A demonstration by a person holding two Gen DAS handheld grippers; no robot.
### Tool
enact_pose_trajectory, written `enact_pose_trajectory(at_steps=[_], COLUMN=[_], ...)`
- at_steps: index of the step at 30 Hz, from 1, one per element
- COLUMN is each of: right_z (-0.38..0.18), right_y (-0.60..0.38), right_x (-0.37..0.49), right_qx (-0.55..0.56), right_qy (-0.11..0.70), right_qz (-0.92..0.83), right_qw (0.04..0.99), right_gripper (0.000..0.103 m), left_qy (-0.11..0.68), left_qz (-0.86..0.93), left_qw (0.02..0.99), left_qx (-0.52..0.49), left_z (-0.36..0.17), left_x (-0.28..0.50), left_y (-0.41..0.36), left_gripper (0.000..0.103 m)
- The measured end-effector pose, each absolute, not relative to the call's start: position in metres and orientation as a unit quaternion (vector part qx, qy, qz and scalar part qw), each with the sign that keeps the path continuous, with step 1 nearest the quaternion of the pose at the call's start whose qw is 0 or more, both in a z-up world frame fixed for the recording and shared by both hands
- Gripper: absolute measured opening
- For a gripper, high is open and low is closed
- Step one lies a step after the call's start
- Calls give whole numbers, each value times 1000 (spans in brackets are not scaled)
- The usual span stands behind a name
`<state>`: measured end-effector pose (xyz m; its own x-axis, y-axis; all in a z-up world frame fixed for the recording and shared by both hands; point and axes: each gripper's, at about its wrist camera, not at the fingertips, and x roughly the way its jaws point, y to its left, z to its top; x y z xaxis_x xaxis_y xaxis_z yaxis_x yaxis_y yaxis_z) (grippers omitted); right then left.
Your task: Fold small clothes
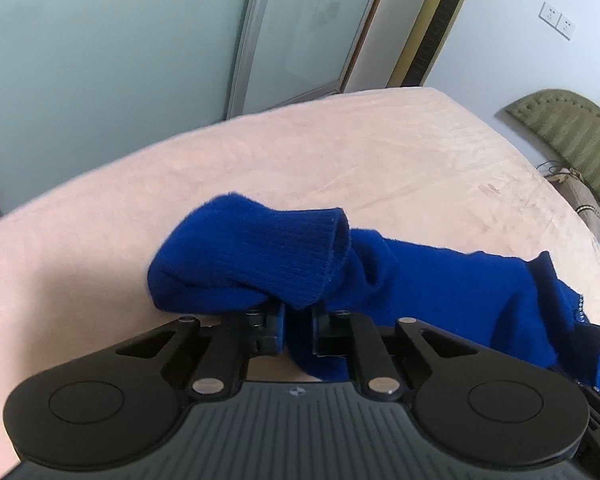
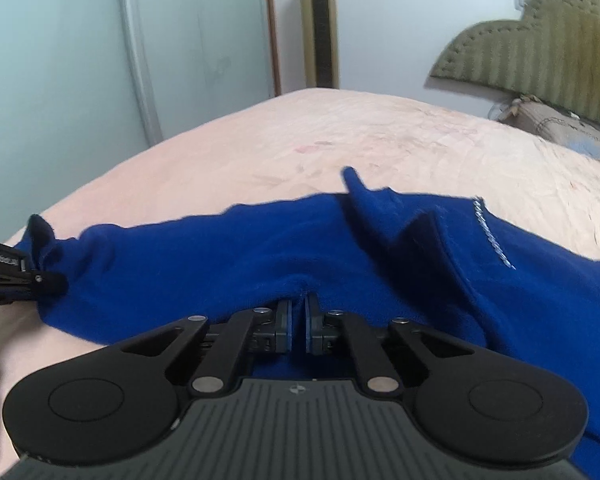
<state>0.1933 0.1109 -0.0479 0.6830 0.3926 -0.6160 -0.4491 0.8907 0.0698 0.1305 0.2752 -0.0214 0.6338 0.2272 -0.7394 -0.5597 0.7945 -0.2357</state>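
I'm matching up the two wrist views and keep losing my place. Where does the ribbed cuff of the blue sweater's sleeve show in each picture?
Left wrist view: the ribbed cuff sits at centre, bunched just above the left gripper, which is shut on the blue sweater.
Right wrist view: at the far left edge, where the left gripper pinches the sleeve; ribbing too blurred to confirm.
Shared landmark: the gold tower fan behind the bed.
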Motion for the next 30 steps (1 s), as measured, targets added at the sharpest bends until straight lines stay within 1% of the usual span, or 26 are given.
enact_pose_trajectory(at_steps=[5,8,9,10,13,14,15,17,19,20,22,23,24,25,26,27,28,29,30], right_z=[-42,-44,-47,-50,-44,-40,-34,-26,-23,-23,-29,-32,-32,-32,-31,-30,-29,-28,-27], right_y=[136,148,151,154,149,144,136,127,119,117,118,121,124,128,131,134,135,136,136], right_x=[179,177,178,179,175,174,171,166,162,161,157,150,144,137,134,130,127,125,122], right_qx=[-62,-73,-73,-72,-64,-49,-33,-31,-41,-42,-51,-61,-77,-93,-100,-101,-99,-95,-90], right_qy=[315,323,331,344,349,353,350,345,358,368,392,403,393,382,379,375,373,372,372], right_qz=[271,302,315,324,333,340,345,330,311,309,316,325,331,331,330,330,333,338,341], right_qw=[907,894,887,879,874,870,870,878,880,876,862,853,855,858,859,860,860,859,859], right_gripper=[10,9,11,15,25,27,33,40,43,43,47,52,56,57,59,59,59,59,59], left_qy=[323,312,312,315,309,310,317,342,352,356,366,366,364,360,353,346,340,334,327], left_qz=[298,328,336,338,341,341,335,314,298,291,276,272,269,265,264,268,282,295,302], left_qw=[881,878,877,876,879,879,879,877,877,877,874,872,870,867,865,862,856,853,851], left_qx=[-173,-157,-145,-139,-127,-122,-120,-124,-134,-140,-160,-176,-196,-220,-240,-257,-268,-273,-277], left_z=[-8,-7,-9,-10,-10,-10,-13,-18,-20,-20,-20,-21,-20,-18,-16,-14,-12,-10,-8], left_x=[123,121,122,121,118,121,123,133,134,132,127,120,114,106,97,90,82,74,66], left_y=[285,292,292,291,291,290,292,297,304,307,316,323,331,337,343,350,356,359,364], left_gripper=[10,10,10,10,10,10,11,12,12,15,25,35,42,46,53,65,70,73,73])
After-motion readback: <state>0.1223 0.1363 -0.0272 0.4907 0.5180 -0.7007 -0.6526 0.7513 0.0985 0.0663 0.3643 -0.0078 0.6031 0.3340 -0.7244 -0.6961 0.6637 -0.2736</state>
